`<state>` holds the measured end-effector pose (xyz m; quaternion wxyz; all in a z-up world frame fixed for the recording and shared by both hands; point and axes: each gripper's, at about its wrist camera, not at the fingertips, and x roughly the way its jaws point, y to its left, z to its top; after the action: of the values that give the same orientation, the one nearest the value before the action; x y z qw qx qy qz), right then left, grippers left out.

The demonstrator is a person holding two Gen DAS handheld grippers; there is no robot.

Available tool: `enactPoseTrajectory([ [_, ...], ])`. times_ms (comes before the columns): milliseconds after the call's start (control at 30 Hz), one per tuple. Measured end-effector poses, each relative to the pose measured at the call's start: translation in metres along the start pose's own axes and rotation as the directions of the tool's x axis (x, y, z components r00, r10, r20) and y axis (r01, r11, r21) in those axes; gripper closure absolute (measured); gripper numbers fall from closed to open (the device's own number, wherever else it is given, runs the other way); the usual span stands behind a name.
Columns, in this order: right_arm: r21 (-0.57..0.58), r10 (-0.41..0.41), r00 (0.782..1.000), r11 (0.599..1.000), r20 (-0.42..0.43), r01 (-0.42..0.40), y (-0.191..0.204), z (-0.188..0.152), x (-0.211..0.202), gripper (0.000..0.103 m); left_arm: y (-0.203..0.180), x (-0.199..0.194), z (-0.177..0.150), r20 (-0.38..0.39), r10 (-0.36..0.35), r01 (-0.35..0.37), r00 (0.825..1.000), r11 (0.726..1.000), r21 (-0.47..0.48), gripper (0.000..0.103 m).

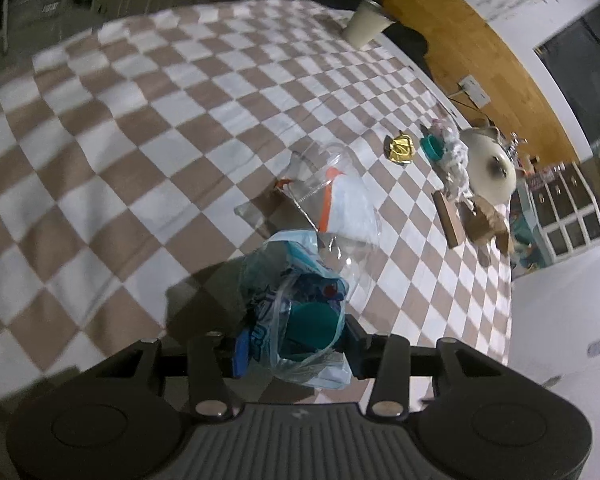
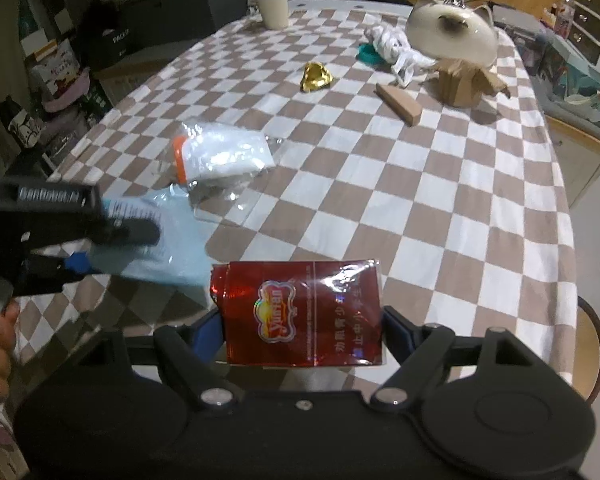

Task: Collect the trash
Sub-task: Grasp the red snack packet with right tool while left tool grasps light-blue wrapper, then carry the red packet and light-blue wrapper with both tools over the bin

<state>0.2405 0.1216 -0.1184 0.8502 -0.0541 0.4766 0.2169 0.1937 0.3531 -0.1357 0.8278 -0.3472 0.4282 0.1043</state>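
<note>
My left gripper is shut on a crumpled light-blue plastic wrapper with a teal cap inside, held above the checkered tablecloth; it also shows in the right wrist view. My right gripper is shut on a red cigarette pack above the table's near edge. A clear plastic bag with an orange strip lies mid-table and shows in the left wrist view. A gold foil wrapper, a teal lid and crumpled white paper lie farther back.
A cat-shaped lamp on a torn cardboard base stands at the far right, beside a wooden wedge. A beige cup stands at the far edge. The checkered table drops off at right near a chair.
</note>
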Motion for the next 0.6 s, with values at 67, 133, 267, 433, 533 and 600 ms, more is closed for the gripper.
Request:
enactPoseTrajectory([
  [67,0.006,-0.004,1.0,1.0,0.019,0.003,-0.002,-0.001,-0.007,0.022,-0.005,-0.009,-0.004,0.022,0.014,-0.015,1.0,0.998,0.059,0.057],
  [133,0.013,-0.008,0.999,1.0,0.039,0.007,-0.004,-0.001,-0.014,0.022,-0.011,-0.018,-0.009,0.049,0.025,-0.031,0.998,0.992,0.119,0.057],
  [267,0.02,-0.02,0.997,1.0,0.079,0.018,-0.008,-0.002,-0.03,0.022,-0.021,-0.036,-0.018,0.096,0.026,-0.045,0.995,0.977,0.207,0.057],
  [433,0.034,-0.035,0.993,0.999,0.117,0.031,-0.015,-0.006,-0.05,0.022,-0.039,-0.055,-0.031,0.156,0.029,-0.081,0.987,0.939,0.335,0.058],
  [533,0.043,-0.049,0.99,0.998,0.135,0.043,-0.019,-0.009,-0.061,0.022,-0.049,-0.065,-0.041,0.181,0.035,-0.106,0.983,0.909,0.403,0.058],
  [600,0.051,-0.061,0.987,0.997,0.146,0.054,-0.023,-0.012,-0.068,0.022,-0.053,-0.07,-0.046,0.192,0.04,-0.122,0.981,0.89,0.44,0.058],
])
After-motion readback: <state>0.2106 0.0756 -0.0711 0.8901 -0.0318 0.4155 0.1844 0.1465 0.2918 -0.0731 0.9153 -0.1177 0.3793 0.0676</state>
